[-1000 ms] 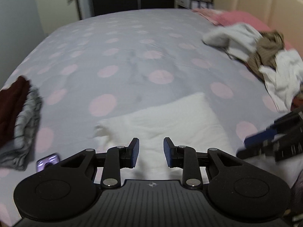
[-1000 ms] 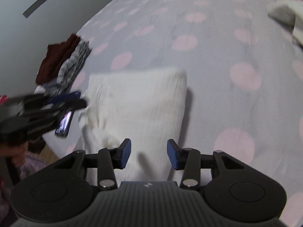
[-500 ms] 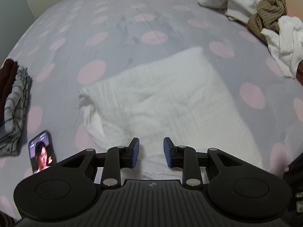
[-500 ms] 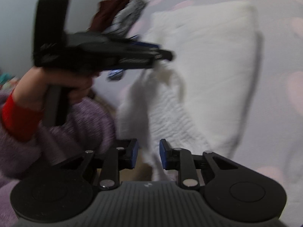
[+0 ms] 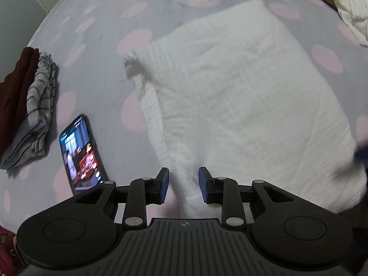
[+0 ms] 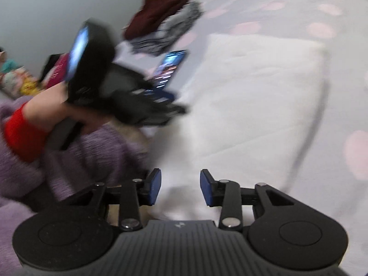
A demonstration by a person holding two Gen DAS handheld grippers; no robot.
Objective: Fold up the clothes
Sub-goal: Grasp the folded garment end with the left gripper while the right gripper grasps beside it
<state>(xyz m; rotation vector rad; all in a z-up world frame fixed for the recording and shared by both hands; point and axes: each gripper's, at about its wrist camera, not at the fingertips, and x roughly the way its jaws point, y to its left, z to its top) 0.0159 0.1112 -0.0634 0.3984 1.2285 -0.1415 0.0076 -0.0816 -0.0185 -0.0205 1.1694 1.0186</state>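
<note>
A white ribbed garment [image 5: 241, 96] lies folded into a thick rectangle on the grey bedspread with pink dots [image 5: 161, 4]. My left gripper [image 5: 182, 184] hangs over its near left edge. A narrow fold of the white cloth runs between the jaws, which stand apart without pressing on it. My right gripper [image 6: 180, 188] is over the near edge of the same garment [image 6: 253, 105]. Its jaws are opening, with white cloth below the gap. The right wrist view also shows the left gripper [image 6: 147, 101], blurred, in a hand with a red cuff.
A lit phone [image 5: 80, 151] lies just left of the garment. Left of it sits a stack of folded maroon and grey striped clothes [image 5: 27, 105]. A heap of unfolded clothes [image 5: 345, 0] lies at the far right. A purple sleeve [image 6: 69, 161] fills the near left.
The left gripper came down and tipped toward the garment's near edge. The right gripper swung to the near side, bringing the left hand into its view; its jaws narrowed, then widened.
</note>
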